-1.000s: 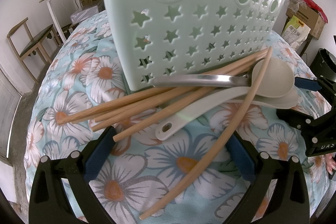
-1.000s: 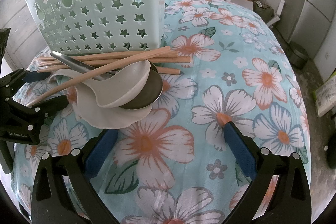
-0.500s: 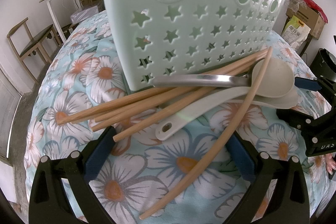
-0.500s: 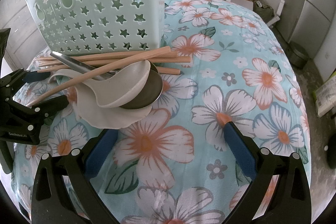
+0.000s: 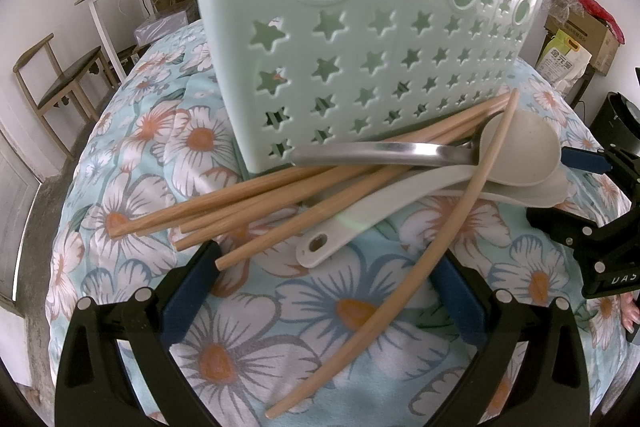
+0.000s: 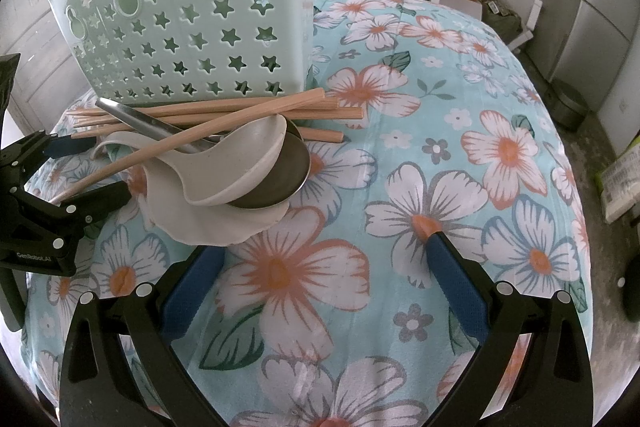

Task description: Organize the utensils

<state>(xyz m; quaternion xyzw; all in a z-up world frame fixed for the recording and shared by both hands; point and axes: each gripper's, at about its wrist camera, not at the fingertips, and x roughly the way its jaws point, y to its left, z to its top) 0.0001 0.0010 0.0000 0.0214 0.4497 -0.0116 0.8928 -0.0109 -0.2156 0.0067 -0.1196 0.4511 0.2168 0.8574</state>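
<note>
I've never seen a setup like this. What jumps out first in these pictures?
A big mint-green basket punched with star-shaped holes stands on a flowered tablecloth. Against its base lies a jumble of wooden chopsticks, a metal spoon and pale ladles. In the foreground, the open left gripper sits at the handle ends, and the open right gripper sits by the spoon bowls.

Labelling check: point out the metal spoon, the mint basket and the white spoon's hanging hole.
metal spoon (image 5: 384,150): left wrist view, on its handle.
mint basket (image 6: 192,27): right wrist view, on its perforated wall.
white spoon (image 5: 316,245): left wrist view, handle end by the hole.
</note>
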